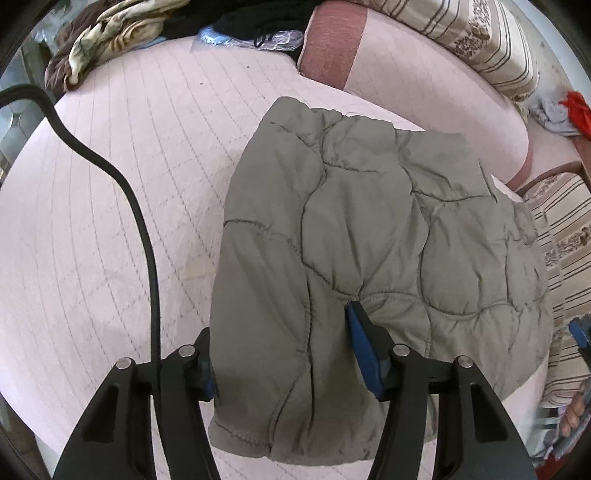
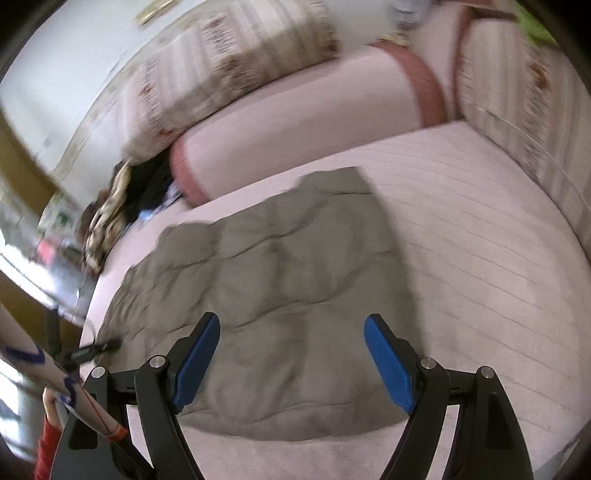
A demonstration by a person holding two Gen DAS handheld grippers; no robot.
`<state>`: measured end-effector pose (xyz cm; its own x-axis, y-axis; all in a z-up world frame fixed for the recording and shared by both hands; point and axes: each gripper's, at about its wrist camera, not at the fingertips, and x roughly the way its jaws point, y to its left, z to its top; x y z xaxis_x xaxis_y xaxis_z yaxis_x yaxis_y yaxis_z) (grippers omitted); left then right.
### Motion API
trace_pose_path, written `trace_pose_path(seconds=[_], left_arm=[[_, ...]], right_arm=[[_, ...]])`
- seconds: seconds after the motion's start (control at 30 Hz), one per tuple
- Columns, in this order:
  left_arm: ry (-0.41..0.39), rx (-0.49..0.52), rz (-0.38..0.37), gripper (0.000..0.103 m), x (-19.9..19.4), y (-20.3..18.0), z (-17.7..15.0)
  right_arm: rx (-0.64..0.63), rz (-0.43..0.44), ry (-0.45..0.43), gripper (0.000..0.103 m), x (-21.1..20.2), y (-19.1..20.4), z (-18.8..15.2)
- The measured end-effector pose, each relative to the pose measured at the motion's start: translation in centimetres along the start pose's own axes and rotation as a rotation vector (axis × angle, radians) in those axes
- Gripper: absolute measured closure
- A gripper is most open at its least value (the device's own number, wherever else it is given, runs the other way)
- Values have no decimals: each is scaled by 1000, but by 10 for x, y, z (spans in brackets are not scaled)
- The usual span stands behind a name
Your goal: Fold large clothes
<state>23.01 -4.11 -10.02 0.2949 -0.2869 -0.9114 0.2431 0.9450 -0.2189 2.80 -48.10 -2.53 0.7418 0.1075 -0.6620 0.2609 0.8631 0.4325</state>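
A grey-green quilted jacket (image 1: pixel 369 221) lies folded on the pink mattress (image 1: pixel 110 221). My left gripper (image 1: pixel 280 321) points steeply down at its near corner, and a thick fold of the jacket fills the gap between the fingers. The right blue pad (image 1: pixel 364 350) digs into puckered fabric, while the left pad is mostly hidden under the jacket's edge. In the right wrist view, which is blurred, the same jacket (image 2: pixel 295 251) spreads out below my right gripper (image 2: pixel 291 319). That gripper hovers above the near edge, open wide, with nothing between its pads.
A pink bolster with a red band (image 1: pixel 332 44) and striped pillows (image 1: pixel 480 40) line the far side. A heap of clothes and a patterned blanket (image 1: pixel 110 33) sits at the far left corner. A black cable (image 1: pixel 144 221) hangs left of the jacket.
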Motion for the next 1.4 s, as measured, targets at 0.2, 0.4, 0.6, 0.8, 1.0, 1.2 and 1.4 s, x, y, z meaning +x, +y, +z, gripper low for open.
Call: trace_pose_path(seconds=[0.2, 0.4, 0.6, 0.8, 1.0, 1.2, 1.4], left_arm=[[-8, -21, -11, 51, 6, 7, 9], [-35, -15, -21, 51, 16, 10, 6], [-82, 7, -9, 49, 21, 8, 5], [-137, 39, 20, 45, 29, -3, 13], [-124, 31, 64, 43, 29, -7, 17], [-126, 45, 83, 43, 27, -6, 15], [-143, 63, 103, 36, 28, -9, 15]], right_arm=[[-141, 24, 50, 19, 38, 77, 3], [-332, -9, 81, 29, 107, 156, 8], [-326, -140, 91, 27, 197, 173, 18], [-273, -198, 101, 14, 249, 155, 32], [-286, -218, 107, 13, 244, 158, 41], [-172, -211, -10, 13, 181, 126, 58], [-49, -353, 12, 14, 183, 44, 65]])
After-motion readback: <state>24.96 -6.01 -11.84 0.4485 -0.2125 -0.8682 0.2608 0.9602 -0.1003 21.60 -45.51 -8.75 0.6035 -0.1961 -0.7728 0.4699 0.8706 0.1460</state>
